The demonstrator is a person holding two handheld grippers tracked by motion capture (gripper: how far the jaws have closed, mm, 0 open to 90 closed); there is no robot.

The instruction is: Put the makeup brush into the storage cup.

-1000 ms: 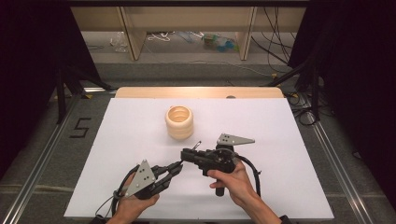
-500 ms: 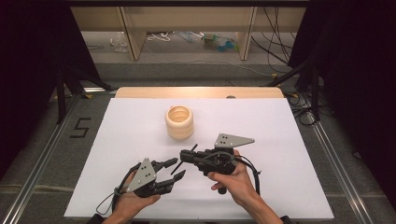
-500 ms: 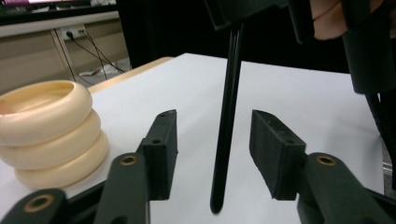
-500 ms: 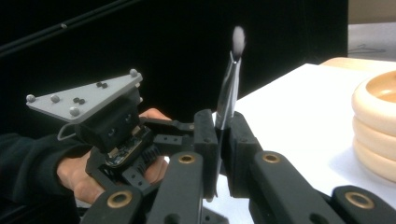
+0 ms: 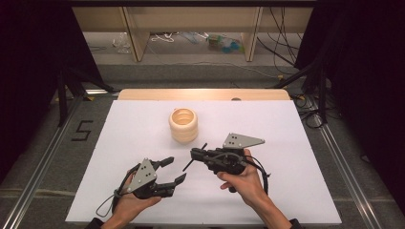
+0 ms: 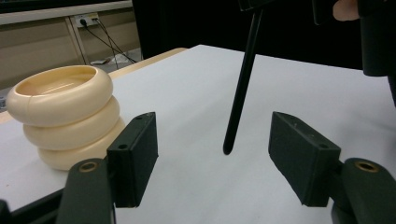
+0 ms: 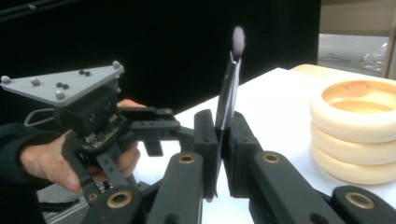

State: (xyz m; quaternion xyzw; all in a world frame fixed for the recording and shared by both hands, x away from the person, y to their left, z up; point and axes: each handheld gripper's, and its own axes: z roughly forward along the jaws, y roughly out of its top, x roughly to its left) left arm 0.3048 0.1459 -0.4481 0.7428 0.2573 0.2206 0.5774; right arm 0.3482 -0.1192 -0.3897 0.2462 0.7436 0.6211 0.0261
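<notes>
Brush is pinched between right gripper fingers; left gripper fingers spread wide, empty.

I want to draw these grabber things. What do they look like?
Both are black. The left gripper has two flat, blocky jaws with brass-coloured rivets. The right gripper looks the same. Each carries a grey three-cornered plate dotted with small studs, and a black cable trails off. The person's dark sleeves show at the wrists.
</notes>
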